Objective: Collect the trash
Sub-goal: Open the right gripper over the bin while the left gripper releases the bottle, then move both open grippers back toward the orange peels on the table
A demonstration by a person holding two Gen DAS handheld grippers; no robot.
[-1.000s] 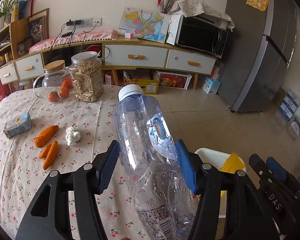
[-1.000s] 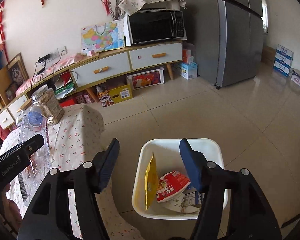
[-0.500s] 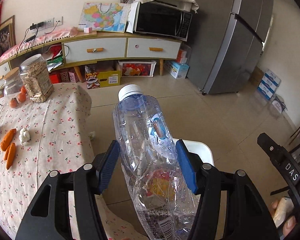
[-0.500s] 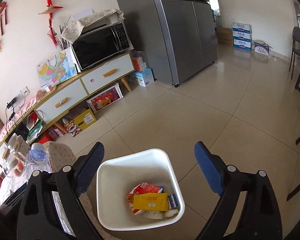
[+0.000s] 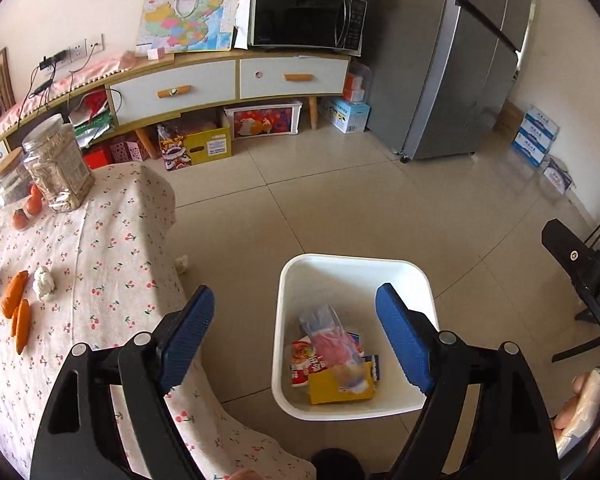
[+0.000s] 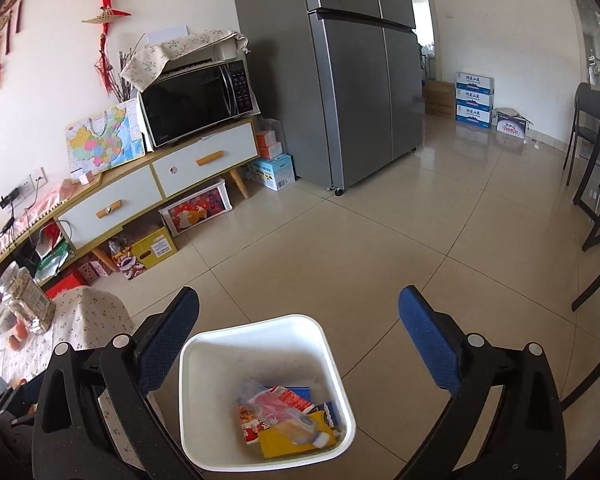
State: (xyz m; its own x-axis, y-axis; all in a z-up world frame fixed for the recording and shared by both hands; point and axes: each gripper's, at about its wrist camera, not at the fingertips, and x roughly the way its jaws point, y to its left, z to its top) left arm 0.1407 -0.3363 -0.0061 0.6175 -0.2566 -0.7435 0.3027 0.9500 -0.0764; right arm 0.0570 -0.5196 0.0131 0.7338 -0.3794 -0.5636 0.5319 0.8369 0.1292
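Left claw (image 5: 296, 340) hangs wide open with nothing between its blue pads, poised over the white bin (image 5: 288, 280) on the floor; the crushed plastic bottle (image 5: 332, 340) lies down inside it on top of the wrappers (image 5: 320, 364), long axis running near to far, cap end nearest; right claw (image 6: 300, 340) gapes just as wide and just as empty above the same bin; what looks left to collect, I'd judge, sits on the table (image 5: 112, 248) to the left: a crumpled white wad (image 5: 44, 283) beside the carrots (image 5: 18, 312), so the left claw is nearer; two jars (image 5: 58, 168) stand far back, out of the way.
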